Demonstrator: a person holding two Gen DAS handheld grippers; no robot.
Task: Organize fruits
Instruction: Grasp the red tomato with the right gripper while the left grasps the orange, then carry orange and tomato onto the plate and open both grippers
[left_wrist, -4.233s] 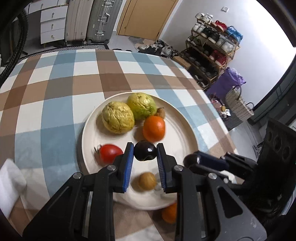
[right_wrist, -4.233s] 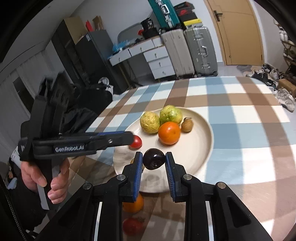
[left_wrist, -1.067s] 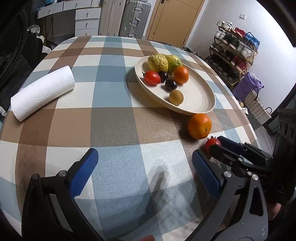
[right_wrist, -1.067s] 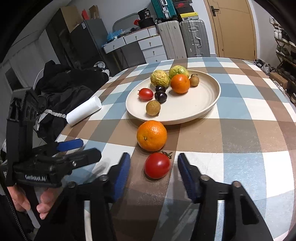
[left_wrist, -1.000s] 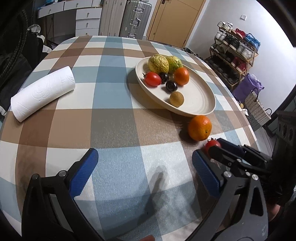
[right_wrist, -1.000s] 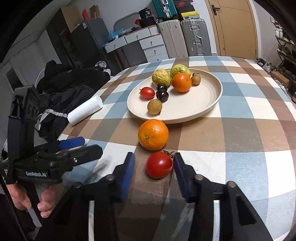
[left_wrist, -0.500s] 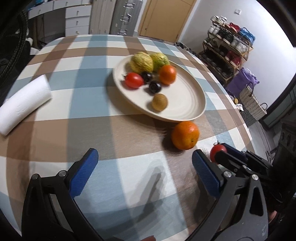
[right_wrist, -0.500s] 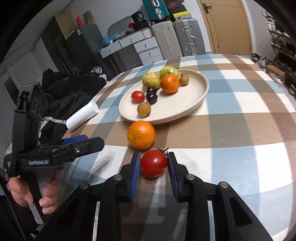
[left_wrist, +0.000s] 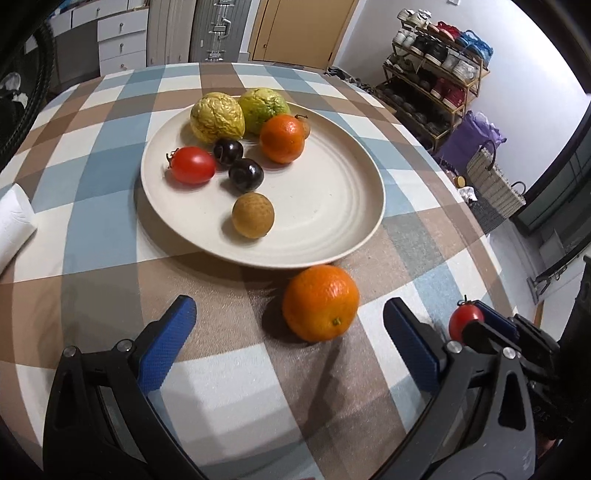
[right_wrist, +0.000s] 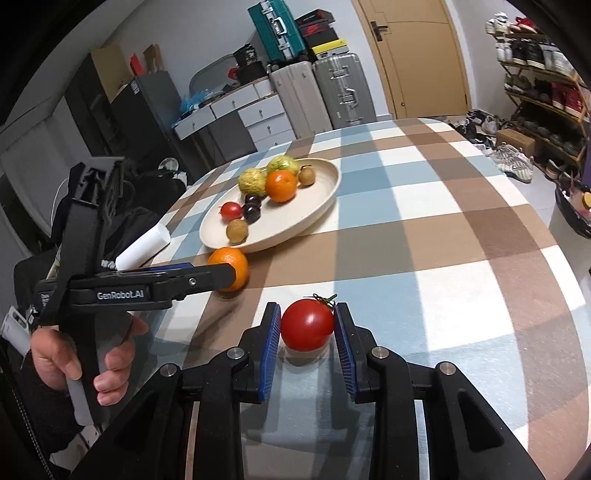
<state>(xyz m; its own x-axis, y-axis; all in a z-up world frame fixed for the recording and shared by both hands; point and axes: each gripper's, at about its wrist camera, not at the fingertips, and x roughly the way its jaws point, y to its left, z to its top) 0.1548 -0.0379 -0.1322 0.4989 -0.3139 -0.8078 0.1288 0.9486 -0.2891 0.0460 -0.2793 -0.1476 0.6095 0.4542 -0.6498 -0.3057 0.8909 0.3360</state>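
A red tomato (right_wrist: 307, 325) sits between the blue pads of my right gripper (right_wrist: 306, 321), which is shut on it just above the checked tablecloth; the same tomato (left_wrist: 465, 322) shows at the right in the left wrist view. A loose orange (left_wrist: 320, 302) lies on the cloth in front of the beige plate (left_wrist: 332, 206). My left gripper (left_wrist: 288, 325) stands wide open, with the orange just ahead of its fingers and nothing held. The plate (right_wrist: 317, 206) carries two yellow-green fruits, an orange, a tomato, two dark plums and small brown fruits.
A white paper roll (left_wrist: 13, 218) lies at the table's left edge, also the paper roll (right_wrist: 144, 247) beyond the left gripper. A hand (right_wrist: 74, 362) holds the left gripper's handle. Suitcases, drawers and a shoe rack stand past the round table's edge.
My right gripper closed its jaws onto the tomato and moved with it. My left gripper moved in toward the loose orange, which now sits close ahead of its open fingers.
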